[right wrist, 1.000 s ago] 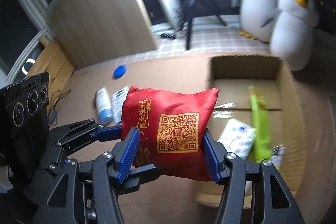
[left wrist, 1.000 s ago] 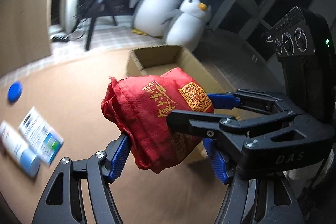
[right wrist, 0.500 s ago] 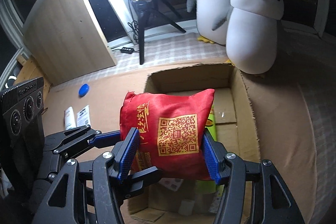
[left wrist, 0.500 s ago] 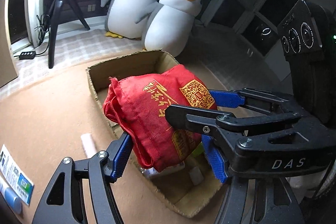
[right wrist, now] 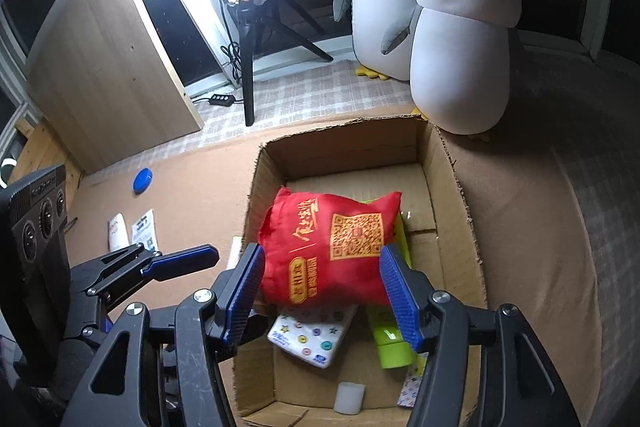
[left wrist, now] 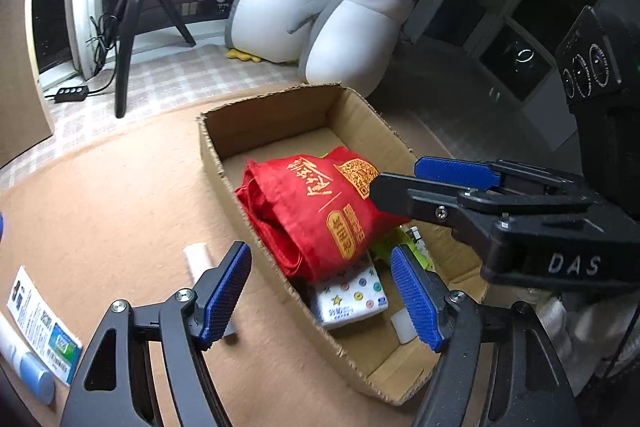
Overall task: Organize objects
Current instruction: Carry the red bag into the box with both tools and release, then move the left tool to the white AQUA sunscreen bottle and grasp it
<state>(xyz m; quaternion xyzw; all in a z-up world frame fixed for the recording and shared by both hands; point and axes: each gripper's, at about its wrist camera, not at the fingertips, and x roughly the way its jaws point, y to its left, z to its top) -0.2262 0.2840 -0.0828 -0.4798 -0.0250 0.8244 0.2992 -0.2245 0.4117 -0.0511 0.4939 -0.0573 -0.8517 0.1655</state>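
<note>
A red cloth bag (left wrist: pixel 312 211) (right wrist: pixel 328 247) with gold print and a QR code lies tilted in the open cardboard box (left wrist: pixel 272 123) (right wrist: pixel 344 147), resting on a patterned tissue pack (left wrist: pixel 352 299) (right wrist: pixel 308 335) and a green tube (right wrist: pixel 392 339). My left gripper (left wrist: pixel 320 257) (right wrist: pixel 168 263) is open over the box's near left wall, short of the bag. My right gripper (right wrist: pixel 322 255) (left wrist: pixel 396 175) hovers above the box, open, its blue pads framing the bag without gripping it. The bag looks slightly blurred.
A small white cylinder (right wrist: pixel 350 397) sits in the box's near end. On the brown mat left of the box lie a white stick (left wrist: pixel 196 259), a printed carton (left wrist: pixel 40 327), a blue-white tube (left wrist: pixel 24 367) and a blue cap (right wrist: pixel 143 181). Two plush penguins (right wrist: pixel 460 47) and a tripod (left wrist: pixel 124 39) stand behind.
Both grippers carried the red bag over the box, then let it go. It has dropped away from the pads onto the items inside.
</note>
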